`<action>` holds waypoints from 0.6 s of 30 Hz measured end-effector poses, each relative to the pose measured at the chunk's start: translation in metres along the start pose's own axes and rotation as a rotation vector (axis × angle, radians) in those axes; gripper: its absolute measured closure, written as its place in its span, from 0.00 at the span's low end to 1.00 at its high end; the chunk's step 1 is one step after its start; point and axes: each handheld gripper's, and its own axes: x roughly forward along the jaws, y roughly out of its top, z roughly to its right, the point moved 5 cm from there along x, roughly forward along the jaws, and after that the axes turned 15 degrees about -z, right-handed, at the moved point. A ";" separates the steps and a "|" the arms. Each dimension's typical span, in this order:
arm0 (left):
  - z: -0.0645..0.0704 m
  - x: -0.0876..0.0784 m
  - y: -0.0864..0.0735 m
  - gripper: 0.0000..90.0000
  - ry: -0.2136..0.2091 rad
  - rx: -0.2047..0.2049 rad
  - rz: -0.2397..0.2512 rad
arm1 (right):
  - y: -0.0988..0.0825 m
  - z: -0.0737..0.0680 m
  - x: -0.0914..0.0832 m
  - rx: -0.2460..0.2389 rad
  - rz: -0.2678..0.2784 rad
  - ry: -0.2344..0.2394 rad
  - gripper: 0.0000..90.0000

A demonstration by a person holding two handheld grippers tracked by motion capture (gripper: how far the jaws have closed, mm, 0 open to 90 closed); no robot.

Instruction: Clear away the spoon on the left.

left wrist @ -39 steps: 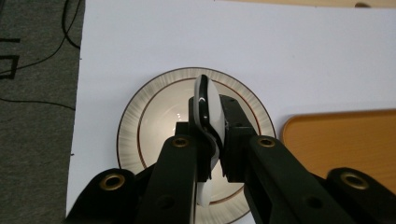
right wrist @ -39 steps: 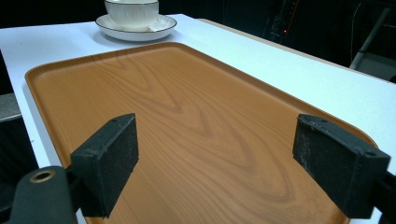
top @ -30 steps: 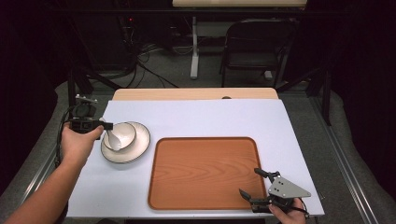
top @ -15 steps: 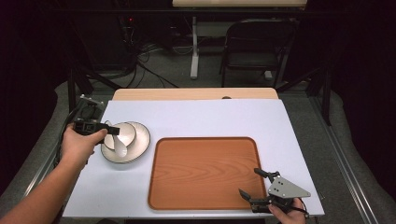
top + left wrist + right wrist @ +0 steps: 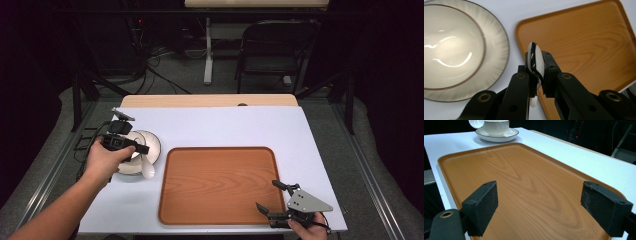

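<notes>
Beside the plate [image 5: 145, 147], my left tool [image 5: 537, 67] pinches a white spoon [image 5: 535, 63], bowl pointing at the tray [image 5: 584, 47] just ahead. My right tool [image 5: 539, 207] rests spread over the tray's near corner, well apart from the spoon.

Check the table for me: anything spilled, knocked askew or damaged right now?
Nothing stands out. The bowl sits centred on its plate, the wooden tray lies square on the table, and the white spoon is clamped on edge in the left tongs. No spills or cracks show.
</notes>
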 end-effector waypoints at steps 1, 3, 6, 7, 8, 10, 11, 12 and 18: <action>0.003 0.003 0.000 0.94 -0.008 0.011 -0.013 | 0.000 0.000 0.000 0.000 0.000 0.000 0.16; 0.010 0.009 -0.001 0.94 -0.020 0.023 -0.025 | 0.000 0.000 0.000 -0.001 0.000 0.000 0.16; 0.019 0.017 -0.001 0.94 -0.035 0.040 -0.040 | 0.000 0.000 0.000 0.000 0.002 0.000 0.16; 0.022 0.019 -0.002 0.94 -0.043 0.051 -0.053 | 0.000 0.000 0.000 0.000 0.002 0.000 0.16; 0.025 0.021 -0.002 0.94 -0.044 0.056 -0.056 | 0.000 0.000 0.000 -0.001 0.001 0.001 0.16; 0.030 0.025 -0.002 0.94 -0.056 0.068 -0.064 | 0.000 0.000 0.000 -0.001 0.001 0.001 0.16; 0.032 0.027 -0.002 0.94 -0.062 0.076 -0.067 | 0.000 0.000 0.000 0.000 0.001 0.001 0.16; 0.035 0.029 -0.002 0.94 -0.066 0.083 -0.075 | 0.000 0.000 0.000 0.000 0.001 0.001 0.16; 0.051 0.039 -0.001 0.94 -0.082 0.112 -0.092 | 0.000 0.000 0.000 0.000 0.002 0.001 0.16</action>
